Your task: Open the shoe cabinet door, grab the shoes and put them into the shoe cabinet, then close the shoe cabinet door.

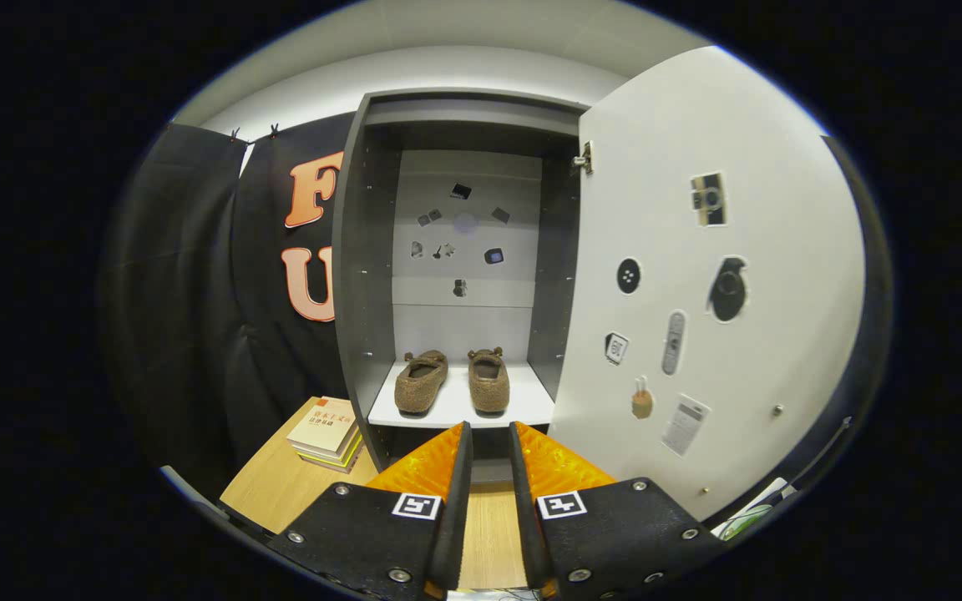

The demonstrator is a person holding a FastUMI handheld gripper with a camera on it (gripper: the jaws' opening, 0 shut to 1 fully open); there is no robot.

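Nearest the camera, the gripper is seen with its 2 fingers parted by a narrow gap and nothing held between them. A strip of wooden table shows through that gap. Beyond the fingertips, at 12 o'clock, the 2 shoes are set side by side on the white shelf inside the shoe cabinet, well apart from the gripper. The door stands swung wide at 2 o'clock, its inner face covered with stickers. A stack of books lies on the table at 9 o'clock, beside the cabinet.

The placing step is judged done; closing is in hand. A swing toward 2 o'clock is called for, so that the door's free edge can be pushed shut.
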